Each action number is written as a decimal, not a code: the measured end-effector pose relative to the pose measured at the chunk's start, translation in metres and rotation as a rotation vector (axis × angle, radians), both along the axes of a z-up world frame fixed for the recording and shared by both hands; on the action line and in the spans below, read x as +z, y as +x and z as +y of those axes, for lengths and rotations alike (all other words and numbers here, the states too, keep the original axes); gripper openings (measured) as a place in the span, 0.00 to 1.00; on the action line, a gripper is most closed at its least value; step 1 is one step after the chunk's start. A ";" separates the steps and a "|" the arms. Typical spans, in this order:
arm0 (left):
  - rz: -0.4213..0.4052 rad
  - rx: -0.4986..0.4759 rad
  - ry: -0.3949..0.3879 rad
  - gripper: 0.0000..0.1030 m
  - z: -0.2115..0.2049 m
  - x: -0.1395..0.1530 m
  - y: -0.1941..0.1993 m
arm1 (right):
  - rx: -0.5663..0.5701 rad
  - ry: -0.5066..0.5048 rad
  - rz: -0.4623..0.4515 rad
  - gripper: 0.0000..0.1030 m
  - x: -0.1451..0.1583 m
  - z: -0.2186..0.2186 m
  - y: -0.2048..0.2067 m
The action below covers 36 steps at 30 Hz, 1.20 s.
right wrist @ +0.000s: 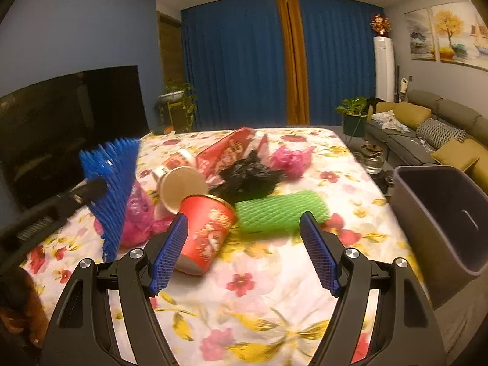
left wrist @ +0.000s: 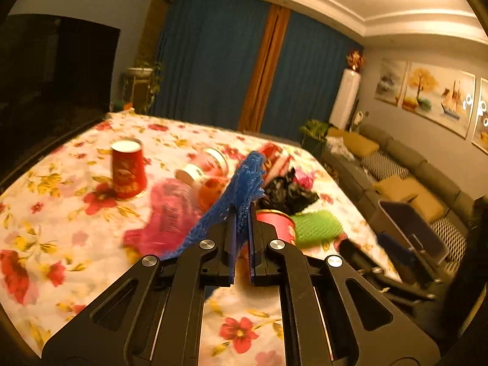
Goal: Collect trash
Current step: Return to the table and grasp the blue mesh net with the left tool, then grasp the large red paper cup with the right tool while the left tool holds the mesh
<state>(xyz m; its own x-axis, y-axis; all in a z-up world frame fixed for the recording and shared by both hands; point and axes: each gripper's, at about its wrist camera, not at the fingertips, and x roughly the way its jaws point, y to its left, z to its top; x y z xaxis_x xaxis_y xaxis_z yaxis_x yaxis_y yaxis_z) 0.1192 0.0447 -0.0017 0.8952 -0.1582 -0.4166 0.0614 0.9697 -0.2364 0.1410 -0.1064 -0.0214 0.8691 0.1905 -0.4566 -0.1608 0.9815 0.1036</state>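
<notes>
Left gripper (left wrist: 242, 213) clamped on the blue net (left wrist: 241, 183), pads pinched together with the mesh between them; net is lifted off the table (left wrist: 45, 228) and fans up past the fingertips. Right gripper (right wrist: 244, 222) wide apart, nothing between the pads, held low over the floral cloth and aimed slightly down at the pile.

Only the left view shows the upright red cup (left wrist: 128, 169) standing apart at the left of the pile, plus the right gripper as a dark blur at lower right.

Only the right view shows the bin (right wrist: 442, 213) clearly: dark, just off the table's right edge, mouth tilted toward the camera. It also shows the left gripper from the side, holding the blue net up at far left.

Remaining trash in the right view: tipped red cup (right wrist: 207, 231) lying just ahead of the right gripper's left finger, green net (right wrist: 280, 212) beside it, black bag (right wrist: 247, 180) behind, pink bag (right wrist: 291, 158) further back, paper tub (right wrist: 183, 189) on its side.
</notes>
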 end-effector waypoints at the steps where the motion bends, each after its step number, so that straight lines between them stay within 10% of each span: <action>1: -0.008 0.015 -0.004 0.05 0.006 0.002 -0.004 | 0.008 -0.003 0.006 0.72 -0.001 0.005 0.002; 36: 0.004 0.055 -0.021 0.05 0.050 -0.003 -0.010 | 0.006 -0.039 0.266 0.63 -0.045 0.067 0.085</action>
